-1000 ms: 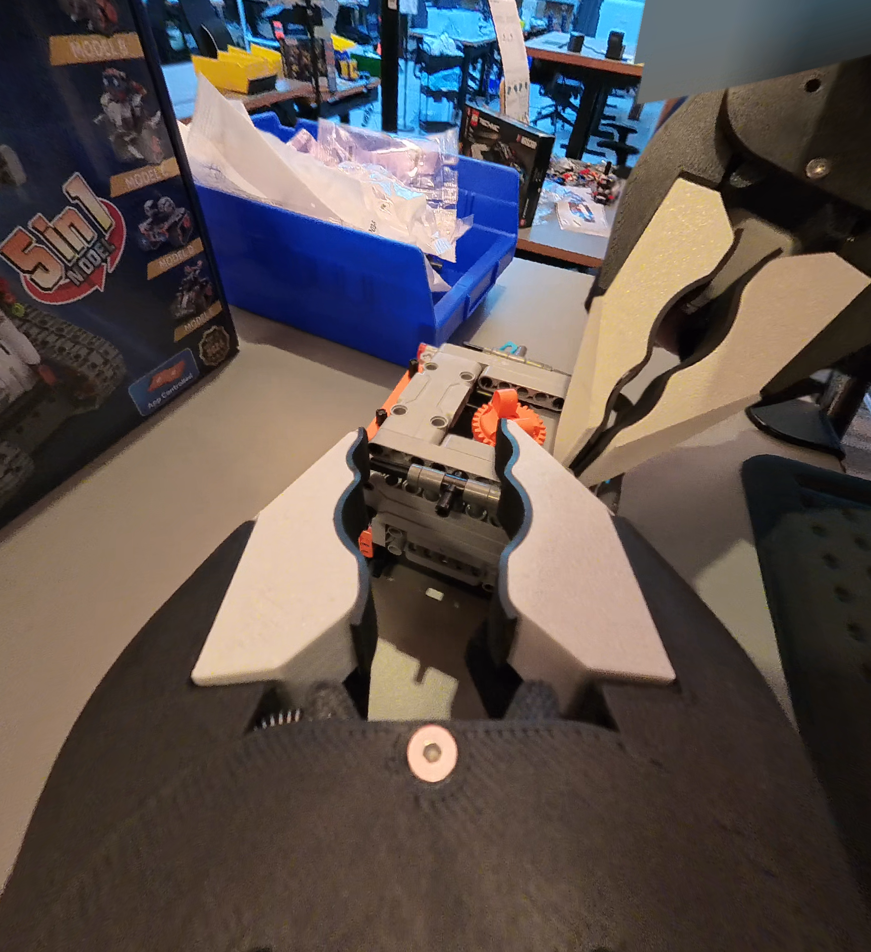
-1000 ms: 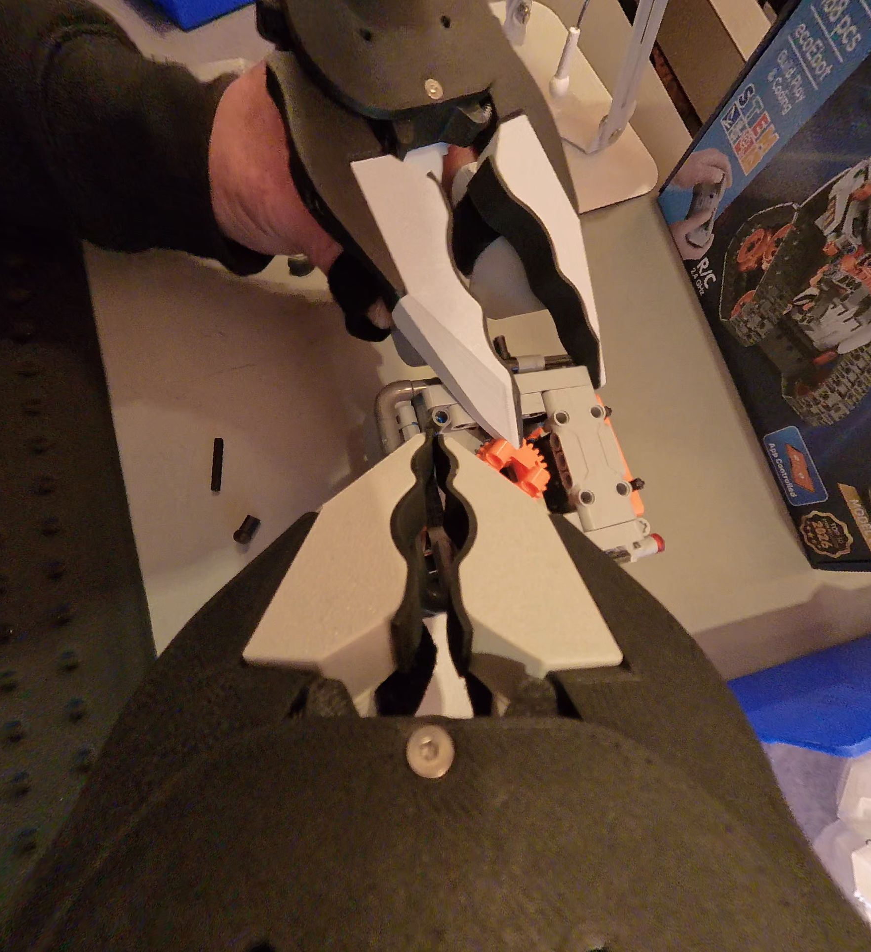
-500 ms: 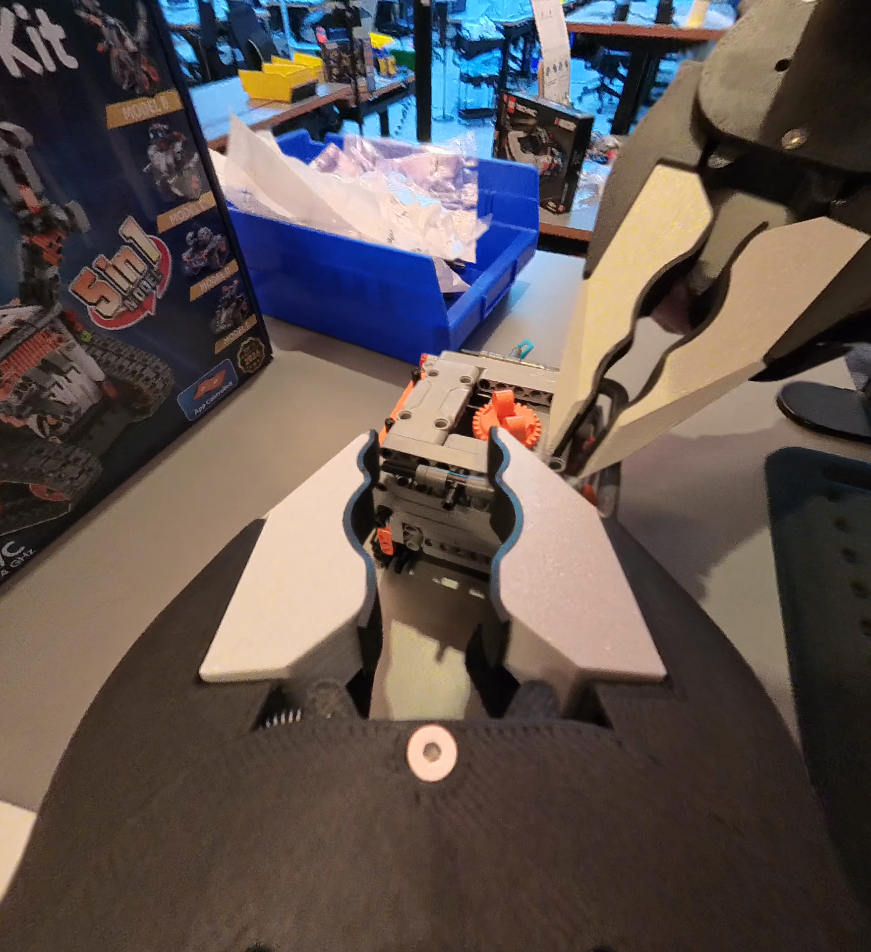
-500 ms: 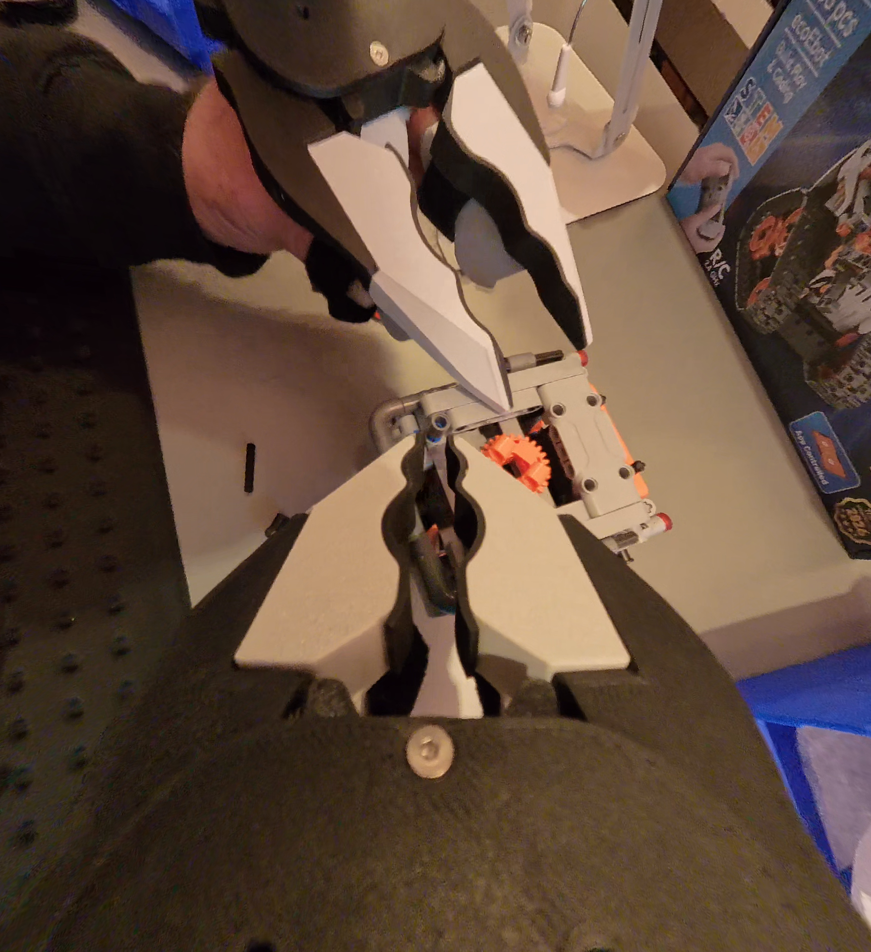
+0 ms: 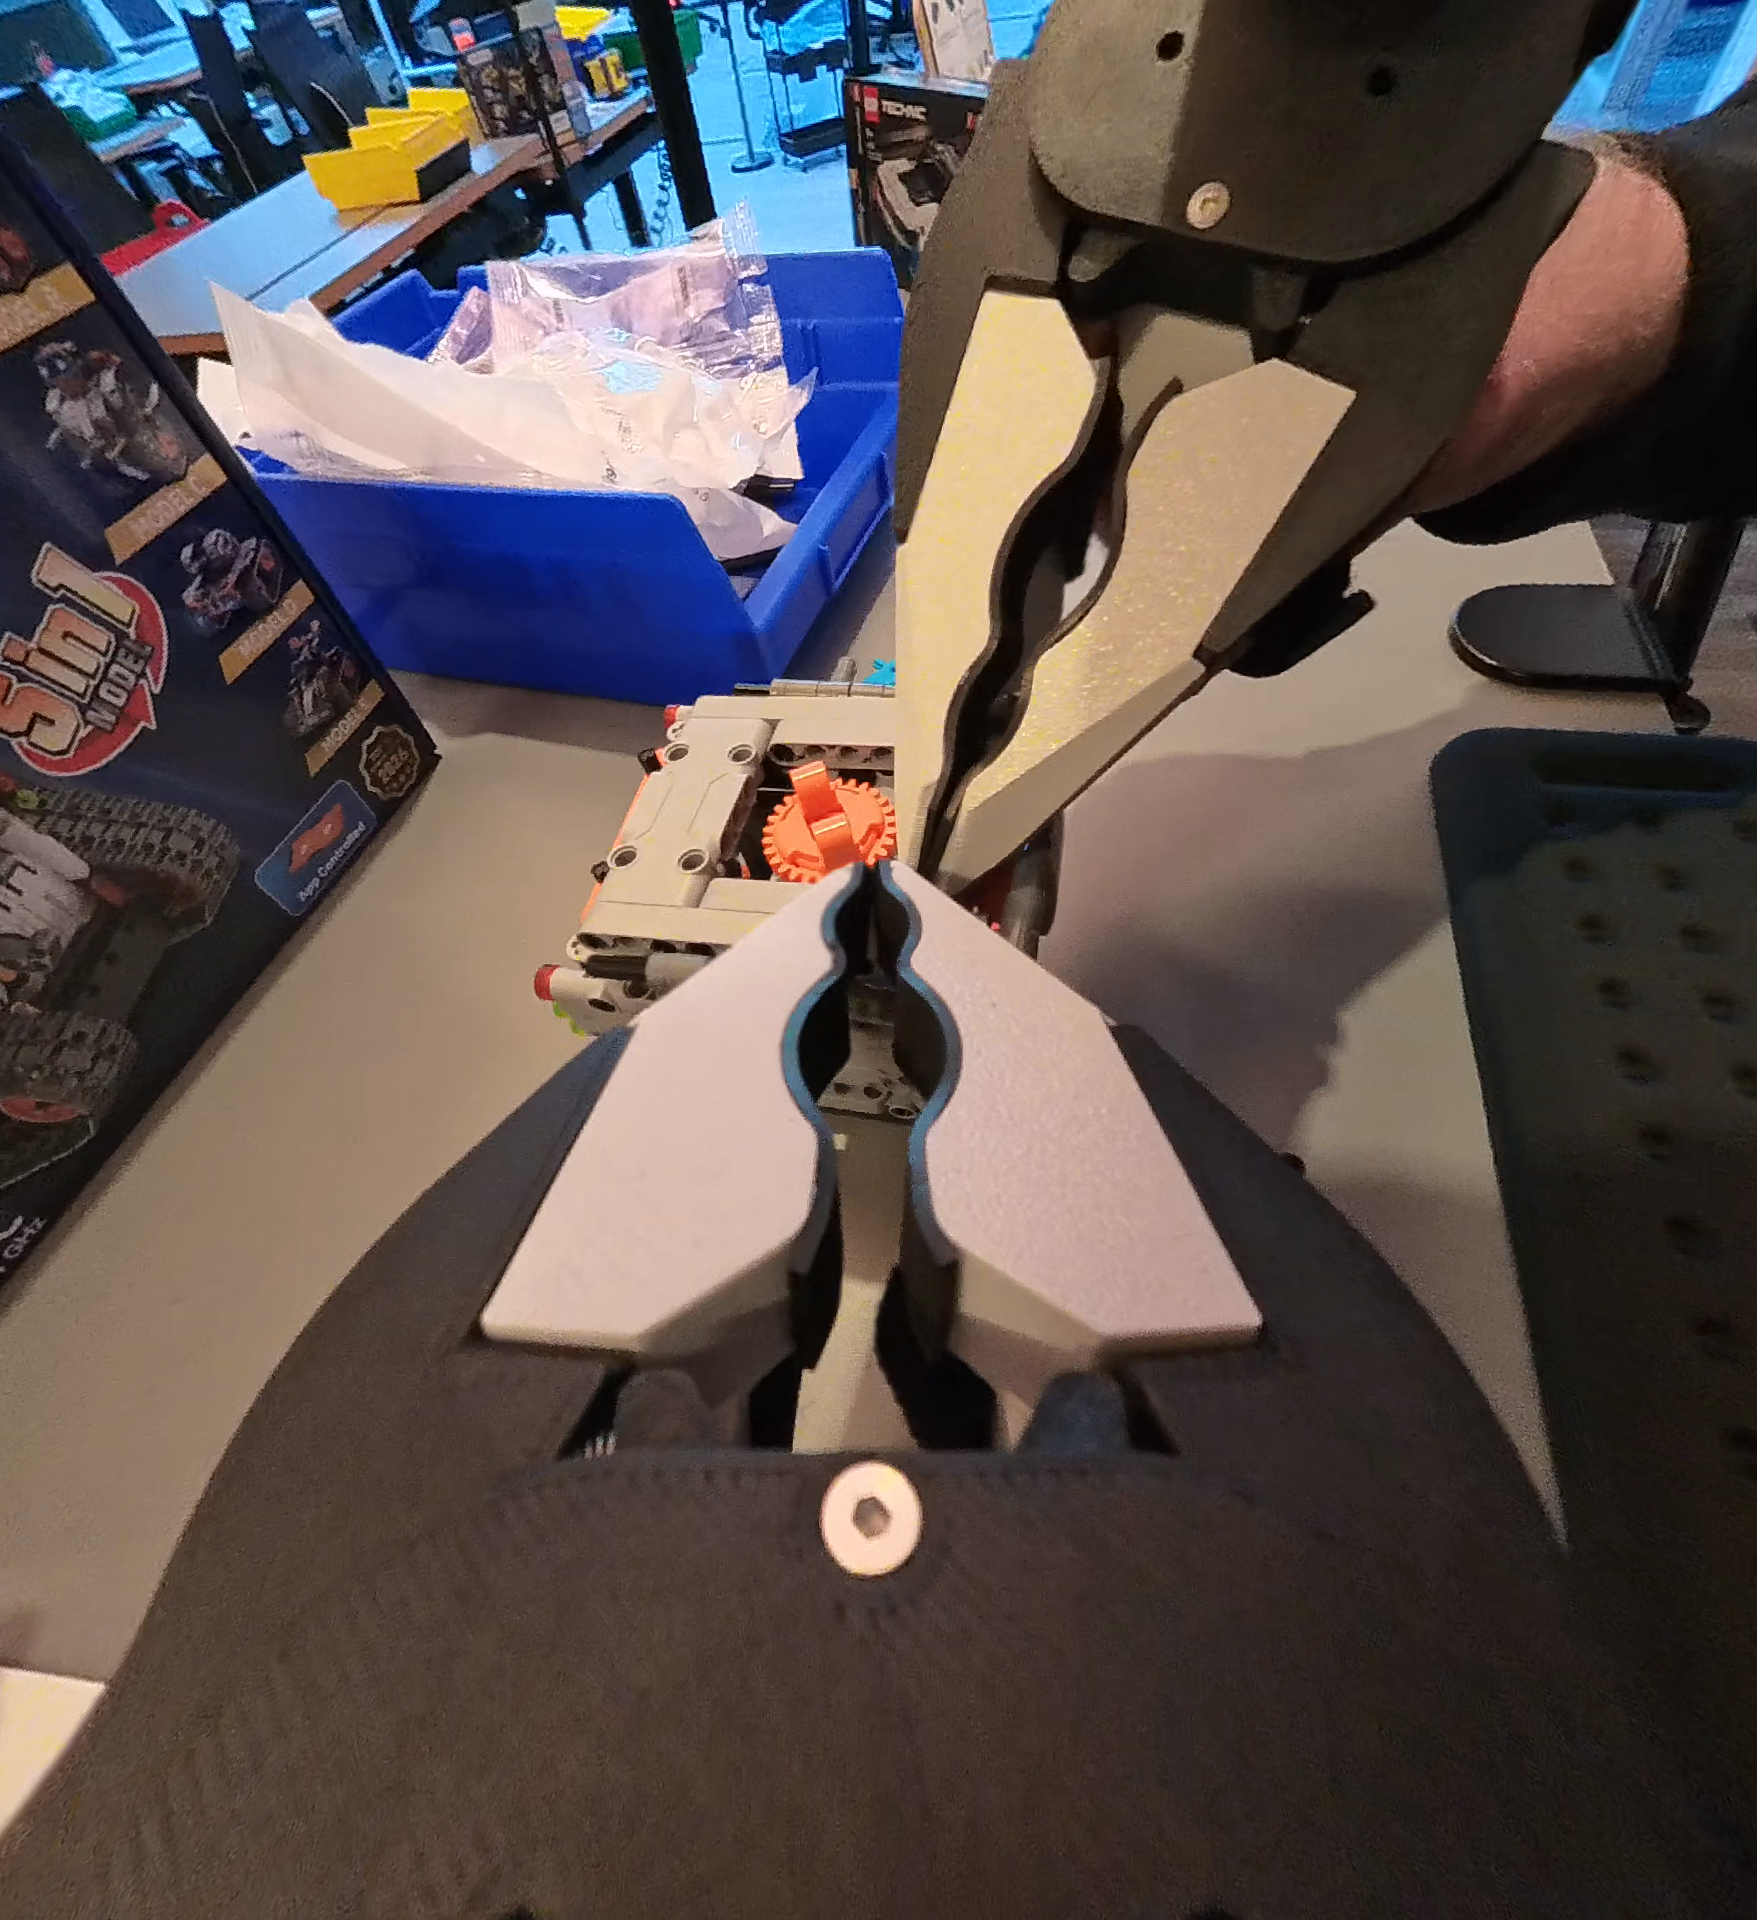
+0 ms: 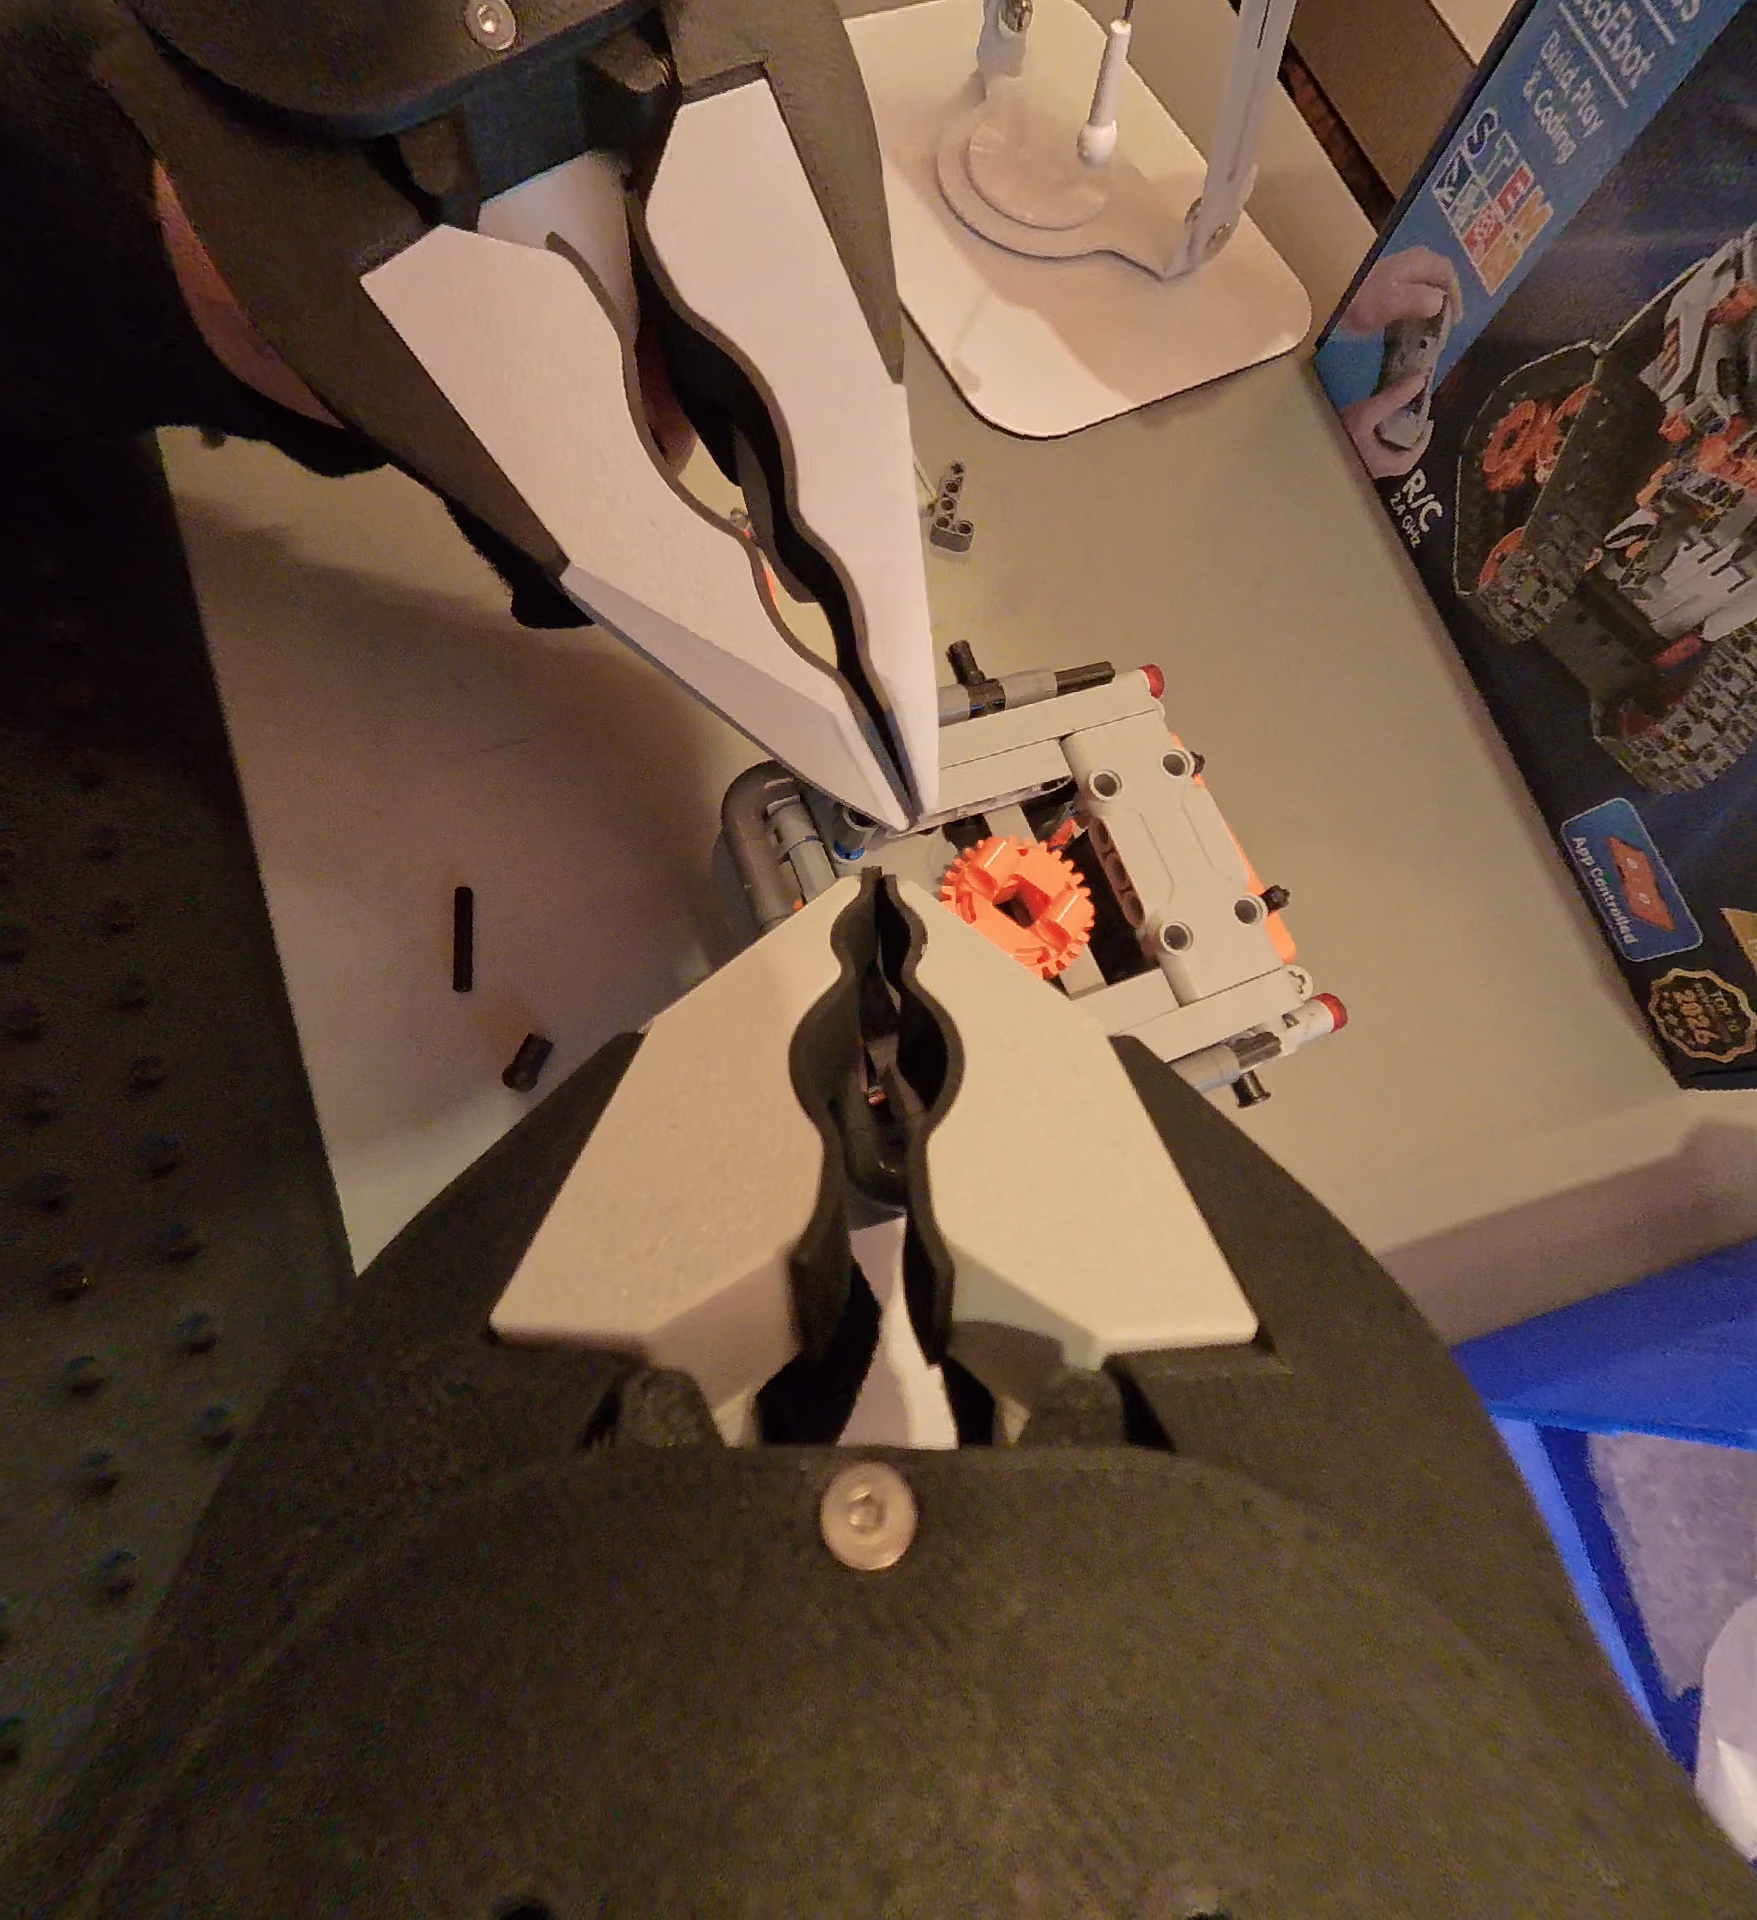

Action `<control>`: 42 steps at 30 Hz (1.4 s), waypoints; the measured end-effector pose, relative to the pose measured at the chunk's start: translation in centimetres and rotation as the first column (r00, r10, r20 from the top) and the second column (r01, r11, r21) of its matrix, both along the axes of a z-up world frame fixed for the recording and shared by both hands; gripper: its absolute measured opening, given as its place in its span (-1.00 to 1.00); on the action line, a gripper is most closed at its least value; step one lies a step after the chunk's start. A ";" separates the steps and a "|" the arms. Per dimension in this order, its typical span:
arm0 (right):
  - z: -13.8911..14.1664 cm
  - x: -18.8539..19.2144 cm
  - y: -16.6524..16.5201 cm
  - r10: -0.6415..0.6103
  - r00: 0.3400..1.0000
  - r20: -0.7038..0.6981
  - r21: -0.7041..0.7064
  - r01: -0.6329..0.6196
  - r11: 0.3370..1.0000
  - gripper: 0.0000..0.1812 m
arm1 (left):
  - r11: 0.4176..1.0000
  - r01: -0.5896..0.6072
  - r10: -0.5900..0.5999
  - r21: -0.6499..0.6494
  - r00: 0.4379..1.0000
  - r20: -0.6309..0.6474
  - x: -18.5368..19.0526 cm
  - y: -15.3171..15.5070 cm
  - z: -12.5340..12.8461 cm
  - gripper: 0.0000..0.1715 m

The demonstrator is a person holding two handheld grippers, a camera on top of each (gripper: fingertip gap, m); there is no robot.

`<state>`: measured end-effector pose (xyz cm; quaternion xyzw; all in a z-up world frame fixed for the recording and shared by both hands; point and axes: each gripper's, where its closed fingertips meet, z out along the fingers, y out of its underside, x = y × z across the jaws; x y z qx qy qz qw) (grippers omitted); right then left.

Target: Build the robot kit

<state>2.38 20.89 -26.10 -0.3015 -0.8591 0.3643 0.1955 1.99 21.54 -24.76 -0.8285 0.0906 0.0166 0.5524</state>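
At nine o'clock in the left wrist view a tall dark-blue cardboard toy box printed with a tracked robot (image 5: 105,790) stands on the pale grey desk (image 5: 334,1091). At eleven o'clock, behind it, sits a blue plastic bin stuffed with crumpled clear bags and white paper (image 5: 562,561). In the middle lies the grey building-block assembly with an orange gear on top (image 5: 739,842), flat on the desk. The left hand-held gripper (image 5: 872,883) has its grey fingers drawn nearly together, tips just beside the orange toothed gear (image 5: 827,826) at the assembly's near edge; whether they pinch anything cannot be told. From one o'clock the right hand-held gripper (image 5: 941,868) slants down, closed to a narrow slit at the assembly's right side, and hides that edge. In the right wrist view a thin dark piece sits between its black pads (image 6: 879,1039), though its hold is unclear. At three o'clock lies a dark perforated mat (image 5: 1663,1039), with a black round stand base (image 5: 1570,634) behind it. In the right wrist view, a small black pin (image 6: 461,940) and a short black peg (image 6: 528,1060) lie loose at nine o'clock.
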 end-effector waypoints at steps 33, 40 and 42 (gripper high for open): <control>3.0 -4.8 1.9 -0.058 0.997 -0.049 -0.055 0.055 0.997 -1.00 | 0.993 -0.116 0.115 0.003 0.988 0.107 -3.0 -0.4 0.2 -1.00; 1.0 -5.3 1.3 -0.027 0.999 -0.028 0.063 0.029 0.998 -1.00 | 0.993 -0.115 0.114 -0.002 0.991 0.076 -2.5 -0.1 -0.2 -1.00; 0.8 -5.3 1.2 -0.029 0.999 -0.028 0.081 0.031 0.996 -1.00 | 0.993 -0.120 0.121 -0.010 0.991 0.051 -2.4 0.0 -0.3 -1.00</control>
